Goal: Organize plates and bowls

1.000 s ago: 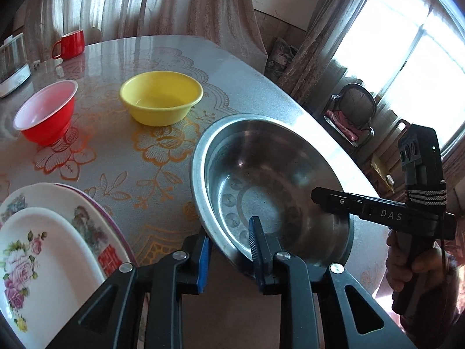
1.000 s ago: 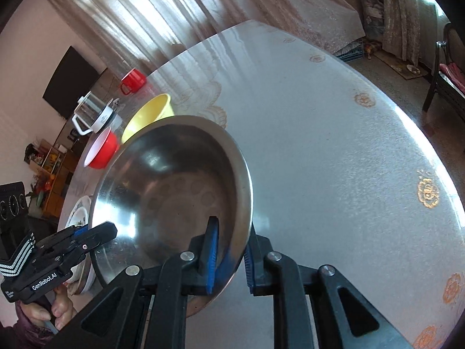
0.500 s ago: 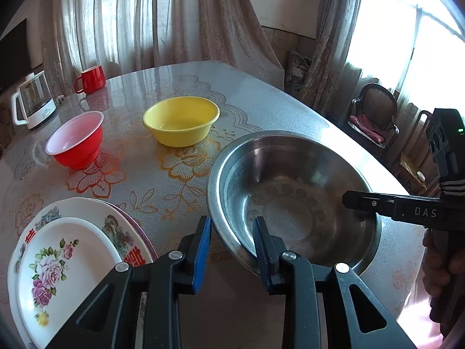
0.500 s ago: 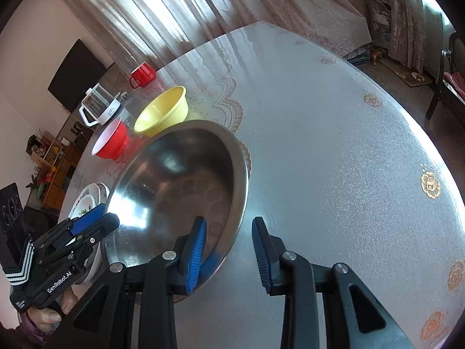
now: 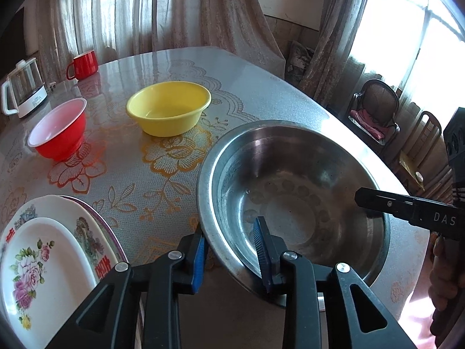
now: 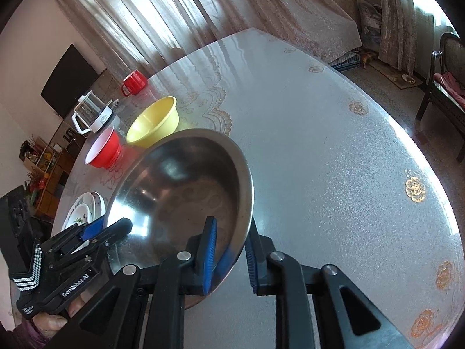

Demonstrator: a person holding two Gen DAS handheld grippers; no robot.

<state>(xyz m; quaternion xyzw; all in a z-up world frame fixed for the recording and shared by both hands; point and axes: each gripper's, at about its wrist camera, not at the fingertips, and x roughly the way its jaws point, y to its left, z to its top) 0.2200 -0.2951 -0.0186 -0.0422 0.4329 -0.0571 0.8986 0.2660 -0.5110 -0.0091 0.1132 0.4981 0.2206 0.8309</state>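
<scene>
Nearest the left wrist camera, the left gripper (image 5: pixel 229 232) straddles the near rim of the steel bowl (image 5: pixel 290 180). One finger is outside the wall and one inside, and the jaws have just been opening. They are parted wider than the wall, with a visible gap, so they hold nothing. The right gripper (image 6: pixel 231 224) straddles the rim on the opposite side, and its jaws have just been closing, with the rim between them. The outer pad lies against the rim, but I cannot tell whether the inner pad presses on the wall. The bowl is round, so it has no long axis, and its mouth faces up. It stands on the worktop (image 5: pixel 162 189) close to the curved edge on the window side, with only a narrow strip of surface beyond its rim there. Just left of the left gripper, a stack of flowered plates (image 5: pixel 43 256) lies flat at the near edge, apart from the bowl. Bare patterned cloth lies between them. Farther back, a red bowl (image 5: pixel 58 133) and a yellow bowl (image 5: pixel 168 110) stand mouth up, near each other but not touching. Behind them are a red mug (image 5: pixel 84 64) and a glass kettle (image 5: pixel 24 90). In the right wrist view, a broad empty stretch of worktop runs from the steel bowl to the far rounded edge. Curtains (image 5: pixel 174 11) hang beyond.
</scene>
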